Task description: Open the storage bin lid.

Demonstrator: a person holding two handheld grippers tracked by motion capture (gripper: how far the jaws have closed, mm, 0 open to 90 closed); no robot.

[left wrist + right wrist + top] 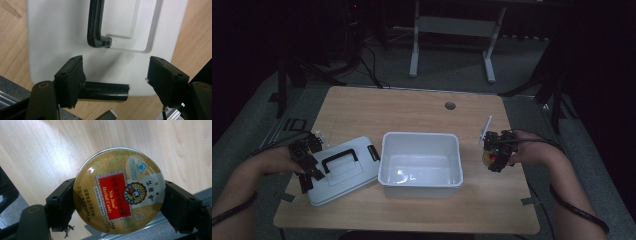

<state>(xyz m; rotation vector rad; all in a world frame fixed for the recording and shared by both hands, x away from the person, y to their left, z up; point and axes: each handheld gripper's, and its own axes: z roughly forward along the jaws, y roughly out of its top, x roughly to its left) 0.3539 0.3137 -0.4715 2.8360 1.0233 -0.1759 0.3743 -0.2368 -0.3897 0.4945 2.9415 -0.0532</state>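
Forearms come in over the desk's [412, 107] near edge, one at each near corner, each hand carrying a gripper. Near the left edge the left gripper [307, 162] rests over the end of a white lid [343, 170]; its jaws stand apart with nothing clamped between them, and in the left gripper view [113, 75] the lid's [57, 32] flat top lies below them, its black handle [96, 23] folded down into a shallow recess. The lid sits at a slant by the near left corner, one long side just beside the tub [422, 159].

By the right edge the right gripper [493, 156] is raised off the wood and clamped on a tin [488, 157]. In the right gripper view [118, 195] the round gold tin [118, 191] is squeezed at its rim between the two black pads, its printed face with a red label turned to the camera.

An open white tub stands mid-desk, slightly toward the near edge; its inside looks bare and glossy. The top is pale wood grain, with a round cable hole [450, 106] close to the far edge.

Beyond the desk the room is dim: grey floor, black cables [372, 70] trailing over it, and the white legs of another table [452, 45] at the back.
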